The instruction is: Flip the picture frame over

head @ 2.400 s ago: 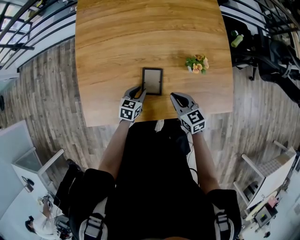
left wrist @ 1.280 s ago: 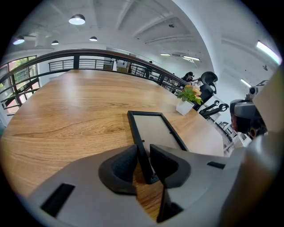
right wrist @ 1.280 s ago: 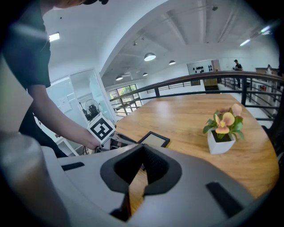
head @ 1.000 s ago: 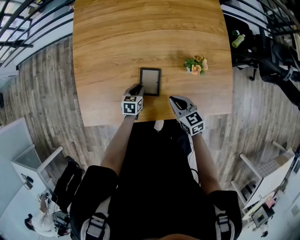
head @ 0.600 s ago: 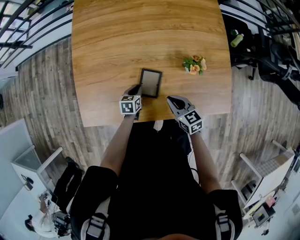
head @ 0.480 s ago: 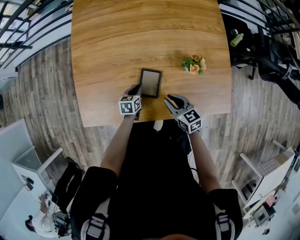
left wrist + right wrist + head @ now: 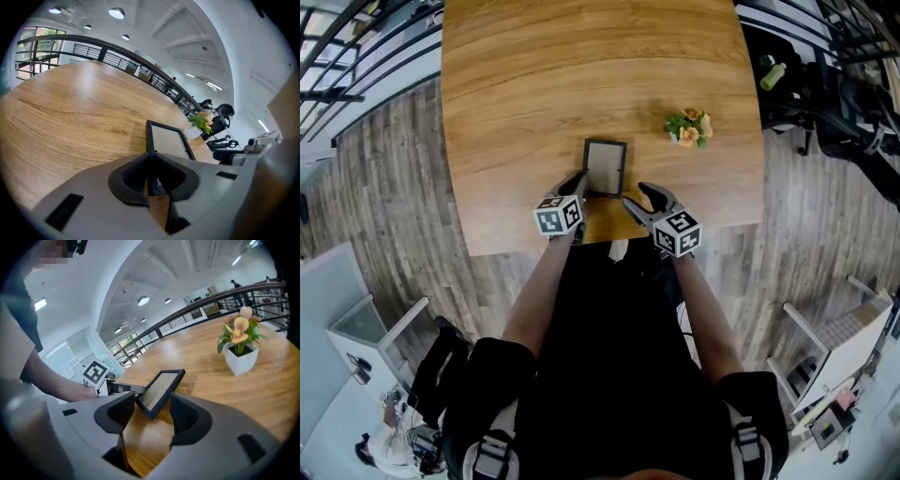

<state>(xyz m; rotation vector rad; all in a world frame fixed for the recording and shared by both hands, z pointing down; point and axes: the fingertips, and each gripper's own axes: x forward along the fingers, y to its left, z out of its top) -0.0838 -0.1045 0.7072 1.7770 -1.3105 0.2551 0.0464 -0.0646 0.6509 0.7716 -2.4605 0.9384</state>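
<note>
The picture frame (image 7: 606,167) is seen tilted over the wooden table (image 7: 525,84), near its front edge. Its near left corner is clamped by the left gripper (image 7: 578,181), at 7 o'clock of it, whose jaws have just been closing onto it. At 5 o'clock the right gripper (image 7: 635,200) is released, its jaws just having been opening; the frame's near corner is seen between them, untouched. A potted flower (image 7: 691,128) is set at 2 o'clock, well apart.
</note>
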